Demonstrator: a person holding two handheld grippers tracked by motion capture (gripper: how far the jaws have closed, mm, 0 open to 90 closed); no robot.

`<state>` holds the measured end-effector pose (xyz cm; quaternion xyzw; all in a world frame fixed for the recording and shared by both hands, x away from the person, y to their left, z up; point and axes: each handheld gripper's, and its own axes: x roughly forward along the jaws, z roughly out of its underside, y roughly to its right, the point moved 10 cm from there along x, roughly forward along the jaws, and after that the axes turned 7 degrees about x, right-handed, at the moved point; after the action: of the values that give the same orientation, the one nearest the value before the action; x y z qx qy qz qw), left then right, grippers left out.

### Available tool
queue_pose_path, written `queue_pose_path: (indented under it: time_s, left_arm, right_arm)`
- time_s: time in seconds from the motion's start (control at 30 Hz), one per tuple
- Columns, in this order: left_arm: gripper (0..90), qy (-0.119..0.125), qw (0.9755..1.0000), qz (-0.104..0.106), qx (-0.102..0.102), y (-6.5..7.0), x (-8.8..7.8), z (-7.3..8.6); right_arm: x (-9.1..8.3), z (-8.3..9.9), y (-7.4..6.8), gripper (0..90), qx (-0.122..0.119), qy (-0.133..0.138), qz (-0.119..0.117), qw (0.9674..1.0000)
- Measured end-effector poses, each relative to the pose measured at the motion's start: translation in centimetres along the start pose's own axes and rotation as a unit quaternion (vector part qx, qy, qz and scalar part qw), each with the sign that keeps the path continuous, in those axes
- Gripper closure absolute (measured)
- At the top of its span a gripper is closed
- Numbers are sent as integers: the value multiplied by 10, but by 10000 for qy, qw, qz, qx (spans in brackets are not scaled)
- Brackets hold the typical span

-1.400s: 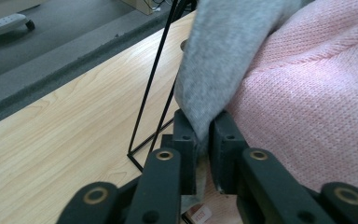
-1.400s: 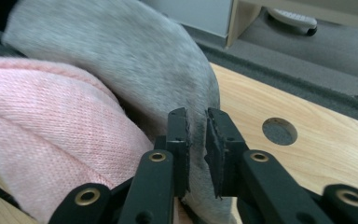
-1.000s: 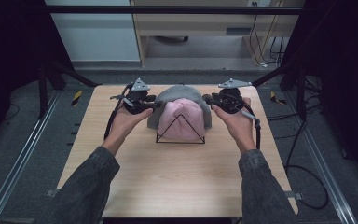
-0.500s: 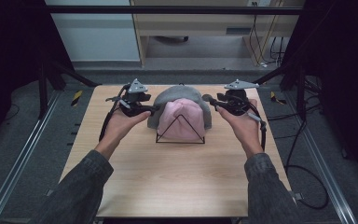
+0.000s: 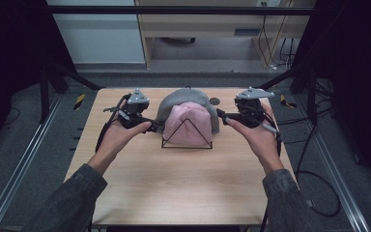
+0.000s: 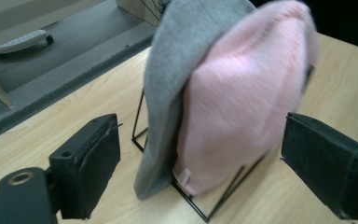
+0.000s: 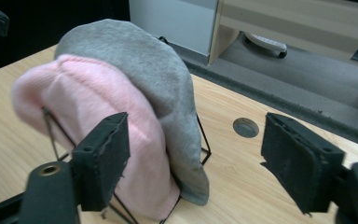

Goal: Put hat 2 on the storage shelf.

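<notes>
A pink knit beanie (image 5: 189,123) hangs on a black wire stand (image 5: 187,145) at the table's far middle, with a grey beanie (image 5: 186,98) draped right behind it. My left gripper (image 5: 153,126) is just left of the hats and my right gripper (image 5: 221,116) just right of them. Both have just been opening their jaws, which now stand wide and press on nothing. The left gripper view looks past its gripper (image 6: 203,135) at the pink beanie (image 6: 242,102) and grey beanie (image 6: 177,70) a short way ahead. The right gripper (image 7: 198,140) faces the pink beanie (image 7: 88,102) and grey beanie (image 7: 140,60).
A small round grey disc (image 7: 245,127) is set in the wooden table (image 5: 174,188) behind the hats. Beyond the table's far edge are grey floor, a wooden cabinet (image 5: 212,29) and cables at the right. A yellow-and-black object (image 5: 79,100) lies on the floor at the left.
Both hands have drawn outward, away from the hats' sides. Both grippers' jaws have spread and let go of the hats, which stay on the stand.
</notes>
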<state>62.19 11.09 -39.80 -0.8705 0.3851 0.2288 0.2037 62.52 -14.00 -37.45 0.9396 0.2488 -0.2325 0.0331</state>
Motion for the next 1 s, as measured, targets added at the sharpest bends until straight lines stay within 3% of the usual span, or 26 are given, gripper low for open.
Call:
queue_pose_path:
  time_s: [0.2,0.4,0.43,0.47,0.57,0.8,0.9,1.0]
  left_arm:
    - [59,-143,9995,228,148,17,-12,29]
    - [51,-198,9992,317,119,23,-15,54]
    - [51,-247,9990,357,89,25,-15,63]
    - [51,-247,9990,357,89,25,-15,63]
    - [53,-493,9981,355,135,29,-13,83]
    - [53,-891,9945,493,229,37,-5,115]
    - [53,-994,9933,546,232,40,-2,124]
    - [53,-1218,9902,629,280,45,3,139]
  right_arm:
    - [-19,25,-7,137,-72,-135,-27,9999]
    - [-25,49,-8,103,-78,-293,-85,9995]
    - [-24,63,-7,100,-103,-419,-74,9990]
    - [-24,67,-7,100,-97,-454,-74,9989]
    - [-23,87,-6,106,-94,-614,-55,9981]
    - [-18,132,-4,124,-2,-1014,-66,9948]
    - [-15,142,-4,125,13,-1114,-84,9937]
    - [-10,159,-5,123,47,-1300,-110,9914]
